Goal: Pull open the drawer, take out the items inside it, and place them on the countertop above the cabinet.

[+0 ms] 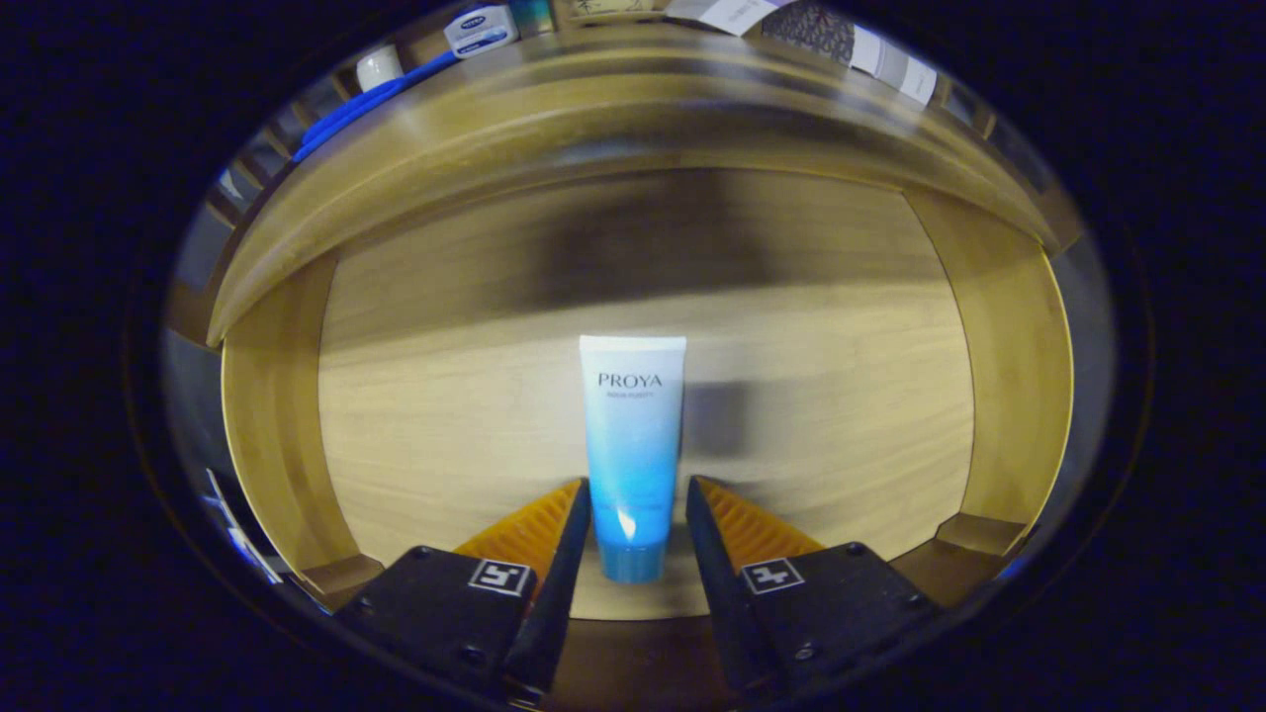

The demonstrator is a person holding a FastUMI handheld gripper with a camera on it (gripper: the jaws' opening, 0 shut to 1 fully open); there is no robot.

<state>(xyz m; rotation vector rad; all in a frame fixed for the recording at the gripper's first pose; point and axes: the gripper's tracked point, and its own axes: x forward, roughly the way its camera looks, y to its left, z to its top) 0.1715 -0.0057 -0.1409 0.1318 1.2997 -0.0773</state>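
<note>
Drawer (297, 415) open, tube (633, 435) lying flat on its floor, frame centre, cap end between fingers. Gripper (638, 514) open, flanking lower tube, seemingly not yet pressing. Probably light, soft, slick plastic; best grabbed low, near stiffer cap. Desk (593, 99) top of frame.

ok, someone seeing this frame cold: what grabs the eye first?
The blue-and-white tube lying on the floor of the open wooden drawer, its capped end between the gripper fingers. The fingers flank it with a slight gap on the right, so contact is unclear. Beyond the drawer, on the countertop above, sits a small white-and-blue container.
</note>
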